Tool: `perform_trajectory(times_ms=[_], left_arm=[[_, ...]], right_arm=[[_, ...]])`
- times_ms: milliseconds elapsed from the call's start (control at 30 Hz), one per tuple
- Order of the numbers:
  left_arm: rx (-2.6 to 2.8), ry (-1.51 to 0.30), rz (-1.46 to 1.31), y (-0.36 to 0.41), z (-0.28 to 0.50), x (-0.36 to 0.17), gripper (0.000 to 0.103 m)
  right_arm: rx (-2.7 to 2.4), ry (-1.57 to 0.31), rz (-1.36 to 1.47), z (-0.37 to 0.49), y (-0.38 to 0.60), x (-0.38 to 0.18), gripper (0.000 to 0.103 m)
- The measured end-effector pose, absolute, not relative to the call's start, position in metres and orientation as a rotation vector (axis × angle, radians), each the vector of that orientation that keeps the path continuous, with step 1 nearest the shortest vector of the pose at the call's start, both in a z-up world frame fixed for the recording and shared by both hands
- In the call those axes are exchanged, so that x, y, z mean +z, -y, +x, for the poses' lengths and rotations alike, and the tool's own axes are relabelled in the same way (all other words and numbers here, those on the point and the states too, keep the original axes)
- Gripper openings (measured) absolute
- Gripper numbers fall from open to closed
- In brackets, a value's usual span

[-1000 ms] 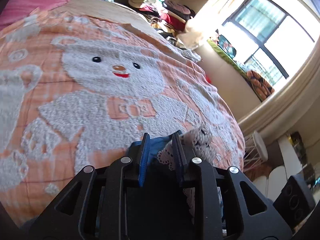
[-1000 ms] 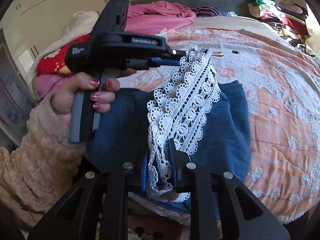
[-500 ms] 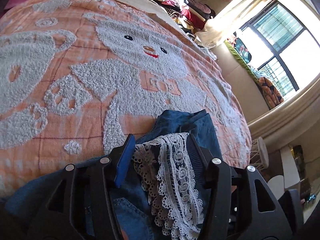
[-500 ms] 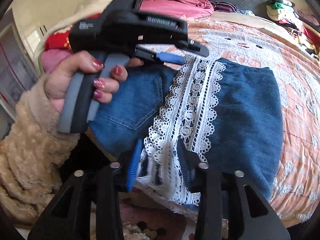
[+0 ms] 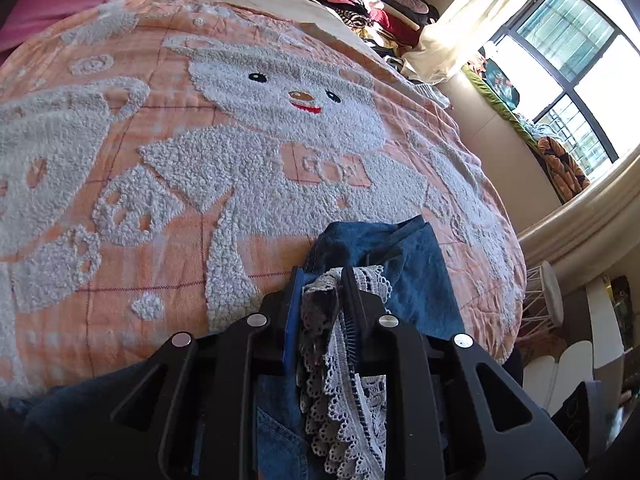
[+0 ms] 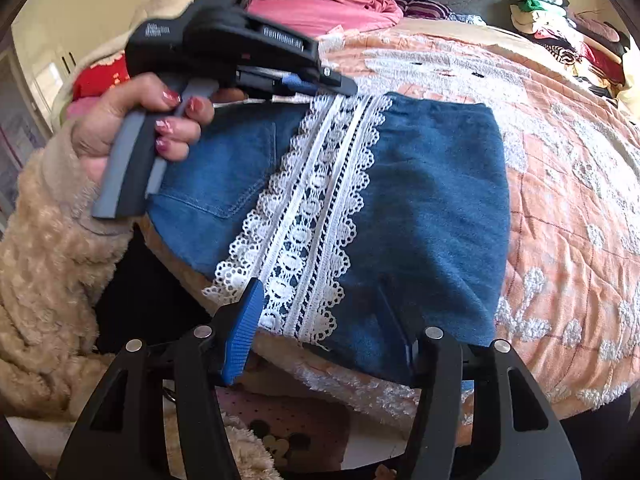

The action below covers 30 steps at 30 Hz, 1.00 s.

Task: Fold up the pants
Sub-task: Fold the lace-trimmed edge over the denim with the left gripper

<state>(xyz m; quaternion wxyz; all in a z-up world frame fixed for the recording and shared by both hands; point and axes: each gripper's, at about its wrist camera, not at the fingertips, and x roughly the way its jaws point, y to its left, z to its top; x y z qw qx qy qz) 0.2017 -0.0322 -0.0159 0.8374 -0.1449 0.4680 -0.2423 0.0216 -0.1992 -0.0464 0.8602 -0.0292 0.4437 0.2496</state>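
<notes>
My left gripper [image 5: 320, 276] clenches the lace trim [image 6: 312, 216] at 12 o'clock of the soft, limp denim pants [image 6: 424, 216] lying on the bedspread [image 6: 568, 184], while my right gripper [image 6: 324, 316], jaws just widened, straddles the 6 o'clock hem, released; I judge thicker denim grips safer than delicate lace.

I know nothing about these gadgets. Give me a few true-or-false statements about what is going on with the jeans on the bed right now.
1. The blue denim pants lie on an orange blanket with a white teddy bear. True.
2. The left gripper is shut on the white lace trim. True.
3. The right gripper clamps the lace. False: its jaws stand open and have just been opening.
4. The pants hang in the air. False: they lie flat on the bed.
</notes>
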Motion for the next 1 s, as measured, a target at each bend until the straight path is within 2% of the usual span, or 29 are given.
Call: perform_trajectory(times_ms=[133,333,400,467,567,767,933,1000], left_arm=[[-0.517,-0.910,-0.274,0.031,0.206,0.007,0.007],[-0.451,-1.012,-0.269,0.028,0.222,-0.025,0.007],[-0.468,-0.997,-0.295,0.025,0.213,-0.021,0.013],[-0.452,-0.977,-0.280,0.023,0.202,-0.013,0.027],[-0.450,-0.947,-0.288,0.019,0.183,-0.001,0.039],[-0.466,-0.966,-0.341,0.012,0.146,-0.002,0.047],[-0.476,-1.029,-0.377,0.013,0.135,-0.018,0.047],[-0.486,-1.050,-0.371,0.021,0.136,-0.025,0.047]], right_arm=[[0.579,-0.909,-0.055,0.025,0.188,-0.042,0.055],[0.588,-0.920,-0.065,0.029,0.182,-0.044,0.055],[0.593,-0.892,-0.051,0.022,0.189,-0.034,0.057],[0.594,-0.877,-0.079,0.013,0.196,-0.027,0.058],[0.607,-0.879,-0.136,0.002,0.192,-0.027,0.058],[0.643,-0.878,-0.291,-0.009,0.157,-0.042,0.057],[0.601,-0.898,-0.316,0.006,0.148,-0.056,0.057],[0.598,-0.906,-0.275,0.012,0.153,-0.059,0.048]])
